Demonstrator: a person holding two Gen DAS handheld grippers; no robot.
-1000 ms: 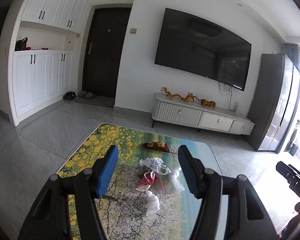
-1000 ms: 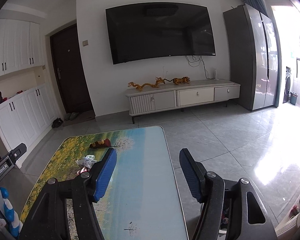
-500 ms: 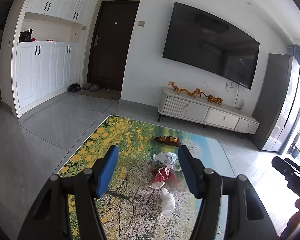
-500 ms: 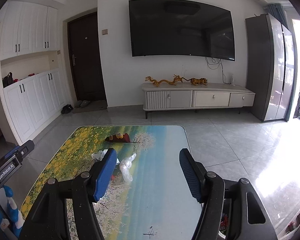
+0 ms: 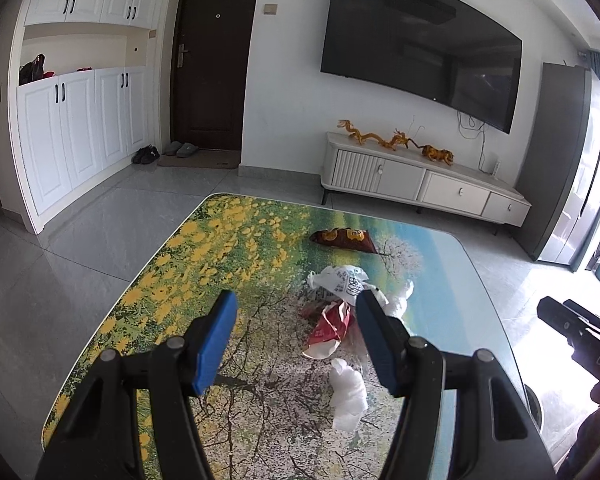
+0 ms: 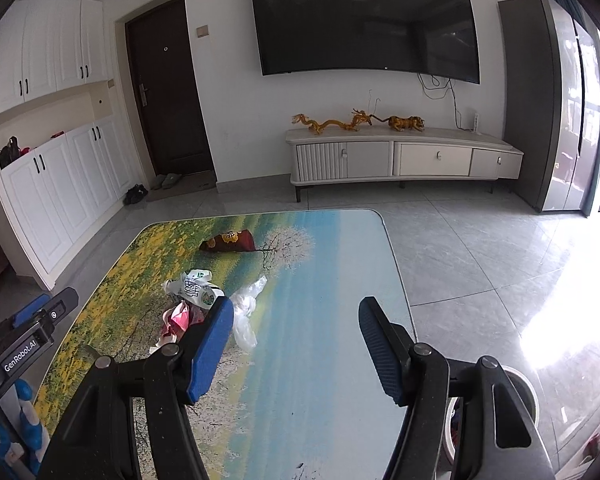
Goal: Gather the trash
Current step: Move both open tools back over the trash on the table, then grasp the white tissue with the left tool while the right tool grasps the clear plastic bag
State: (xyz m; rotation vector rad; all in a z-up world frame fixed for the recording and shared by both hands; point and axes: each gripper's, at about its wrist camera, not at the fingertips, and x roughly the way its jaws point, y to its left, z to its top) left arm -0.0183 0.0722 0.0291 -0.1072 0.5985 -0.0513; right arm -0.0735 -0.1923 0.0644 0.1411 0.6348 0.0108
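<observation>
Trash lies on a table with a landscape print (image 5: 228, 248): a dark red snack bag (image 5: 343, 237) at the far side, a white printed wrapper (image 5: 340, 280), a red wrapper (image 5: 329, 326), clear plastic (image 5: 400, 294) and a crumpled white tissue (image 5: 348, 394). My left gripper (image 5: 296, 340) is open and empty, above the table just short of the pile. My right gripper (image 6: 296, 344) is open and empty over the table's right part; the snack bag (image 6: 230, 241), white wrapper (image 6: 194, 286), red wrapper (image 6: 180, 318) and clear plastic (image 6: 246, 312) lie to its left.
A round bin (image 6: 520, 392) stands on the floor at the table's right near corner. A TV cabinet (image 6: 400, 158) with gold figurines stands by the far wall under a TV. White cupboards (image 5: 72, 132) and a dark door (image 5: 212, 68) are at the left.
Both grippers have moved forward and tilted down towards the table, so the trash pile appears larger and closer. Both stay open.
</observation>
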